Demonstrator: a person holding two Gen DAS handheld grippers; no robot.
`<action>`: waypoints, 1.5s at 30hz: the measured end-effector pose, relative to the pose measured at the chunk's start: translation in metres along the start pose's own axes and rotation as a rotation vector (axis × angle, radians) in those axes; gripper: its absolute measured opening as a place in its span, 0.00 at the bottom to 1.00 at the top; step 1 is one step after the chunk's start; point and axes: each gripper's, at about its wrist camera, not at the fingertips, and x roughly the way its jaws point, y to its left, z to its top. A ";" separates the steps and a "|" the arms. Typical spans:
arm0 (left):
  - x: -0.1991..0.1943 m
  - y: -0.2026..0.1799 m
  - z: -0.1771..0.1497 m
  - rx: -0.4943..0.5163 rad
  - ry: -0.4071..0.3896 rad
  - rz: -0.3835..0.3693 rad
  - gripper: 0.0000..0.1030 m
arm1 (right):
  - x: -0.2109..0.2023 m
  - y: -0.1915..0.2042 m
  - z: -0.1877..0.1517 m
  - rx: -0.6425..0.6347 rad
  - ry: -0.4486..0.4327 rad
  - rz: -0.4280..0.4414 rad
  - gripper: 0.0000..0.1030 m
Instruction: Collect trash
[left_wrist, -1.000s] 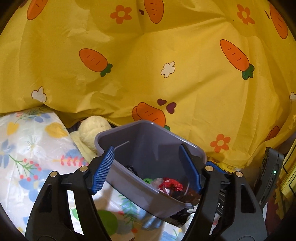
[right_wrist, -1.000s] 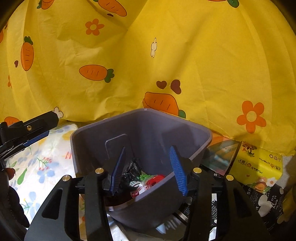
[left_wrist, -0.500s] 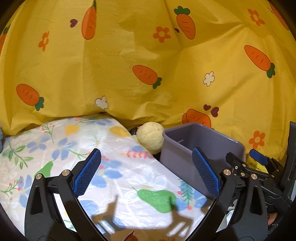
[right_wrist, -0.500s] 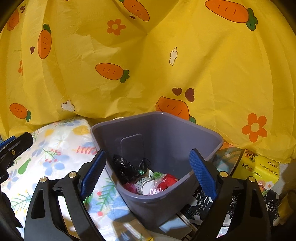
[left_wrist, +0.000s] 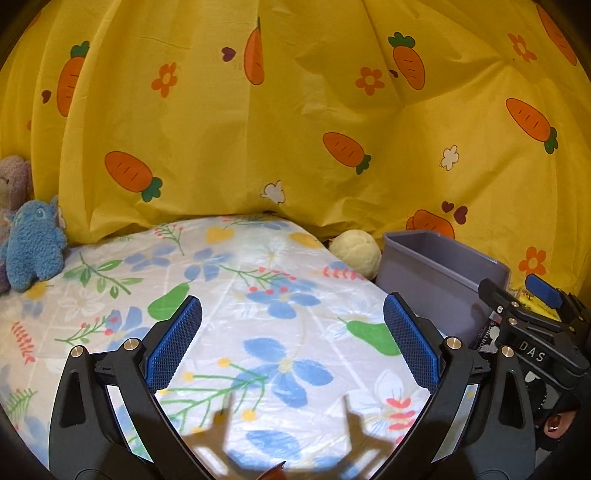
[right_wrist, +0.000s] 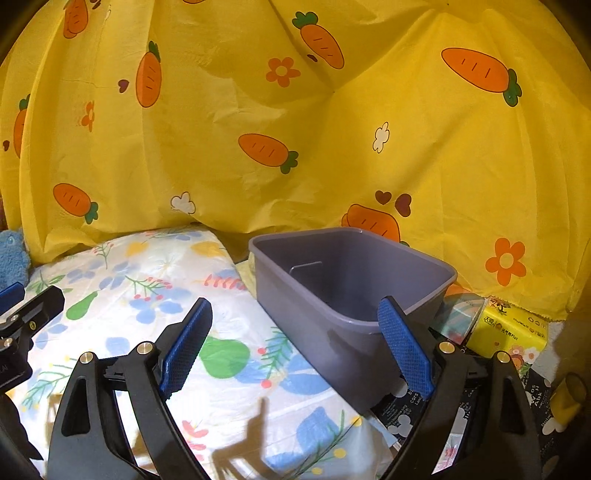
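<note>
A grey plastic bin (right_wrist: 354, 291) stands at the right end of a flowered sheet (right_wrist: 147, 295); from this angle its contents are hidden. It also shows in the left wrist view (left_wrist: 439, 273). My left gripper (left_wrist: 291, 347) is open and empty above the flowered sheet (left_wrist: 258, 295), left of the bin. My right gripper (right_wrist: 295, 347) is open and empty, its right finger in front of the bin's near wall. The right gripper also shows at the right edge of the left wrist view (left_wrist: 532, 317).
A yellow carrot-print cloth (left_wrist: 295, 129) hangs behind everything. A cream plush ball (left_wrist: 356, 253) lies by the bin. A blue plush toy (left_wrist: 31, 243) sits far left. A yellow tissue pack (right_wrist: 509, 328) and printed black packaging (right_wrist: 406, 417) lie right of the bin.
Both grippers have pulled back from over the bin and opened wide. The left gripper has swung left over the sheet. The trash inside the bin has dropped out of sight.
</note>
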 end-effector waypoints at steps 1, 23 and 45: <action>-0.005 0.005 -0.004 0.002 0.001 0.021 0.94 | -0.006 0.004 -0.001 0.000 -0.004 0.006 0.85; -0.070 0.049 -0.043 -0.028 -0.018 0.135 0.94 | -0.070 0.061 -0.042 -0.055 -0.028 0.051 0.85; -0.070 0.046 -0.044 -0.026 -0.017 0.103 0.94 | -0.077 0.063 -0.040 -0.050 -0.057 0.036 0.85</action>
